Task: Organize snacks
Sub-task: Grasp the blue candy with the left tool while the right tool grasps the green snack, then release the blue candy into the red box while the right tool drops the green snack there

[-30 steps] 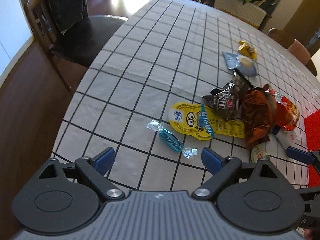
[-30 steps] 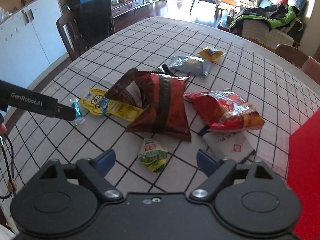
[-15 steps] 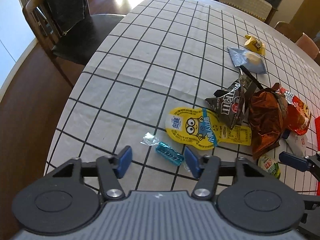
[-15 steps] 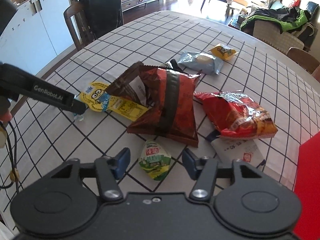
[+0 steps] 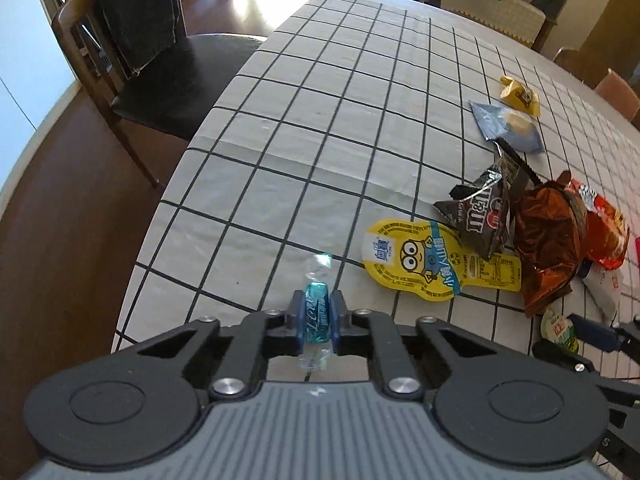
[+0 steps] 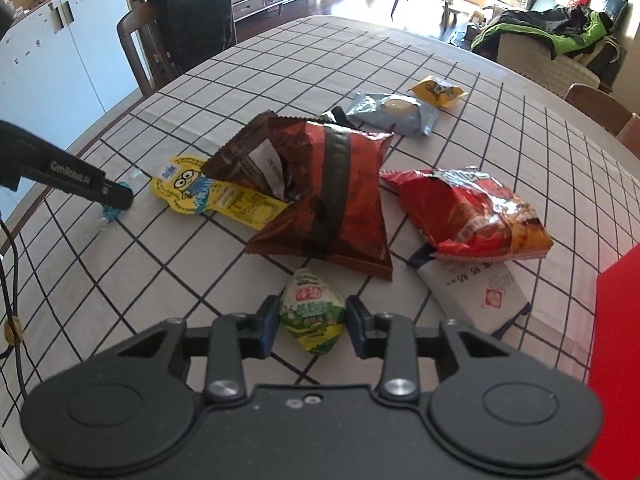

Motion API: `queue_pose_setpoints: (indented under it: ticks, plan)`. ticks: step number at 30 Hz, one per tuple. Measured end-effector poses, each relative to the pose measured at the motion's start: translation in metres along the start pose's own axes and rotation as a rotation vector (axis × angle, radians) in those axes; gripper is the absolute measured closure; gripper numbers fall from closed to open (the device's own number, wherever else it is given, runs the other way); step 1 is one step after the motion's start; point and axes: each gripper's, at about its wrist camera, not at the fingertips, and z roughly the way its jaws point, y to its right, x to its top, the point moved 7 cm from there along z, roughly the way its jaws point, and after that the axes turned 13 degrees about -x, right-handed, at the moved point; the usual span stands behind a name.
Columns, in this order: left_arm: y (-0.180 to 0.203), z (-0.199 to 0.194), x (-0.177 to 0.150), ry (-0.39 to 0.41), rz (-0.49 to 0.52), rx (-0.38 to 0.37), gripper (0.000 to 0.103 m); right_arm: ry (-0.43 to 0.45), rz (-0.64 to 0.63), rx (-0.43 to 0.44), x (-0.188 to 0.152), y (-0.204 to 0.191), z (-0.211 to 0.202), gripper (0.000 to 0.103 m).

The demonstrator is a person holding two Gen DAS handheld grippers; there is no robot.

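1. The checked tablecloth point(image 5: 360, 92) carries a loose heap of snacks. Taking the brown chip bag point(image 6: 332, 192) as landmark: a yellow cartoon-face sachet point(image 6: 208, 196) pokes out from under its left side, a red chip bag point(image 6: 472, 212) lies just to its right, a white packet point(image 6: 476, 296) sits partly under that red bag, and a grey-blue wrapper point(image 6: 392, 114) and a small yellow packet point(image 6: 436, 90) lie beyond it.
2. A dark chair point(image 5: 168, 80) draped with cloth stands off the table's far left edge.
3. The left gripper point(image 5: 318, 320) is clamped on a blue wrapped candy point(image 5: 318, 312), left of the sachet; its twisted clear ends stick out both ways.
4. The right gripper point(image 6: 312, 320) straddles a green-and-white egg-shaped snack point(image 6: 314, 312), just in front of the brown bag; the fingers sit close beside it, and I cannot tell whether they touch.
5. Half a second ago both pairs of fingers stood wider, and the candy lay loose on the cloth.
6. Readable writing: "GenRobot.AI" on the left gripper's arm in the right wrist view. The dark small bag point(image 5: 480, 216) shows large letters, not clearly legible.
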Motion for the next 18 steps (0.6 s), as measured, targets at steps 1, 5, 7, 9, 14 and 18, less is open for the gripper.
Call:
queue_pose_setpoints:
  ticks: [1,5,7,9,14,18]
  plan:
    - [-0.001,-0.001,0.0,0.001,-0.007,-0.008,0.091,-0.003,0.008,-0.001,-0.001,0.001,-0.001,0.069]
    - [-0.003,-0.004,-0.003,0.001,-0.013,-0.023,0.092,-0.016,0.052,0.0,-0.005,0.008,-0.005,0.069]
    - [-0.003,-0.007,-0.005,0.005,-0.012,-0.029,0.092,-0.018,0.08,-0.003,-0.007,0.013,-0.01,0.069]
    - [0.0,-0.013,-0.006,0.013,0.003,-0.036,0.092,-0.018,0.109,-0.007,-0.01,0.018,-0.016,0.069]
    - [0.017,-0.03,-0.007,0.027,0.049,-0.073,0.092,-0.001,0.167,-0.016,-0.014,0.033,-0.037,0.069]
    - [0.037,-0.045,-0.005,0.051,0.102,-0.102,0.092,0.029,0.22,-0.025,-0.017,0.052,-0.059,0.069]
